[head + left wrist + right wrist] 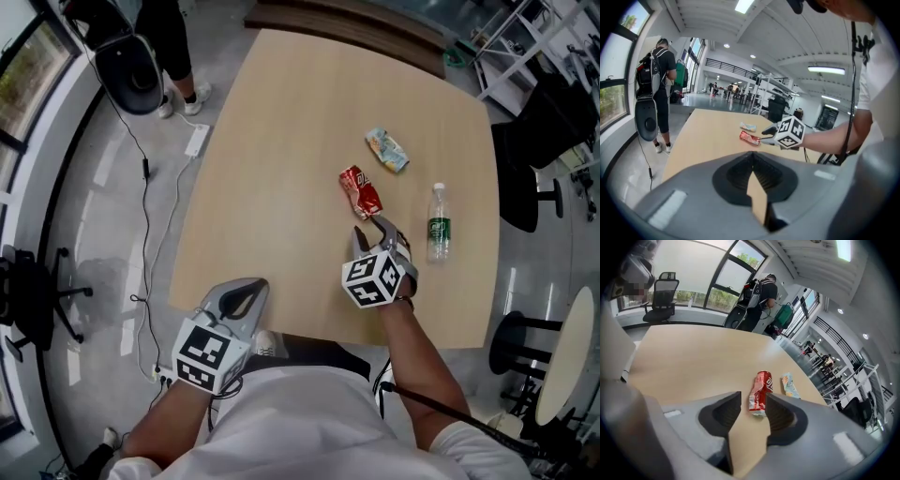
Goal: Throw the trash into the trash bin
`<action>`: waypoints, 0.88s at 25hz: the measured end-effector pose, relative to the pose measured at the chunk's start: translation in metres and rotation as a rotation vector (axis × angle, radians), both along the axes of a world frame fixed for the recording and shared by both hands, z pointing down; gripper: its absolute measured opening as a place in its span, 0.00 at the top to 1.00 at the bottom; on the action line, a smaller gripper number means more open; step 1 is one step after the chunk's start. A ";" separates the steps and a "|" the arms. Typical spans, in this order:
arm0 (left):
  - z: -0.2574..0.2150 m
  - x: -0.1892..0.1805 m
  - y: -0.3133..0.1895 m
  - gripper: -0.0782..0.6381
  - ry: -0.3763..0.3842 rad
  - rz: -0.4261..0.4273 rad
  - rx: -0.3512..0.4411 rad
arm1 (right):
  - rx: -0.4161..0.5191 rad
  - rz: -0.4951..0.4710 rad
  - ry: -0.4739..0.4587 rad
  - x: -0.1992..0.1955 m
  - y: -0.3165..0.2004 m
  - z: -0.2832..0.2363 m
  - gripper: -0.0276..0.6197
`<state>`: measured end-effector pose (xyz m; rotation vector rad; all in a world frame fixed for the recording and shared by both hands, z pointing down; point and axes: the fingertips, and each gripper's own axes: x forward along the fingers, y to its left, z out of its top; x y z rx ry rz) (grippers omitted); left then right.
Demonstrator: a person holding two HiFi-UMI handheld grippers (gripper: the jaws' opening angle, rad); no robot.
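A crushed red can (360, 190) lies on the wooden table (281, 169), with a crumpled pale wrapper (387, 150) just beyond it. My right gripper (370, 232) hovers over the table just short of the can, open and holding nothing. In the right gripper view the can (761, 387) lies right ahead of the gap between the jaws of my right gripper (753, 399), and the wrapper (789, 384) is to its right. My left gripper (240, 300) hangs at the table's near edge, shut and empty. In the left gripper view its tips meet at my left gripper (752, 157). No trash bin is clearly in view.
A clear plastic bottle (438, 223) lies right of the can. A person (173, 42) stands at the far left corner beside a black rounded object (131, 61). Cables and a power strip (197, 141) lie on the floor at left. A black chair (28, 291) and stools (525, 337) flank the table.
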<state>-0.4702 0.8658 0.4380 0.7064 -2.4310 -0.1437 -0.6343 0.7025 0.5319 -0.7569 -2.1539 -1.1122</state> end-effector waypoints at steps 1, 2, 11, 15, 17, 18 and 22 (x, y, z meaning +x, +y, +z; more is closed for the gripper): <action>0.002 -0.003 0.001 0.88 0.007 -0.006 0.001 | 0.010 0.001 0.003 -0.006 0.000 0.004 0.72; 0.003 -0.006 0.001 0.88 0.013 -0.010 0.002 | 0.020 0.000 0.005 -0.012 0.001 0.008 0.71; 0.015 -0.017 -0.002 0.88 0.056 -0.031 0.018 | 0.136 -0.011 0.041 -0.043 0.005 0.050 0.60; 0.021 -0.019 0.001 0.88 0.075 -0.046 0.022 | 0.213 -0.032 0.020 -0.052 0.005 0.062 0.59; 0.023 -0.020 0.002 0.88 0.082 -0.053 0.022 | 0.228 -0.030 0.024 -0.057 0.004 0.066 0.59; 0.024 -0.020 0.002 0.88 0.083 -0.056 0.023 | 0.227 -0.027 0.027 -0.059 0.005 0.067 0.59; 0.025 -0.022 0.001 0.88 0.087 -0.061 0.027 | 0.218 -0.022 0.045 -0.065 0.003 0.073 0.59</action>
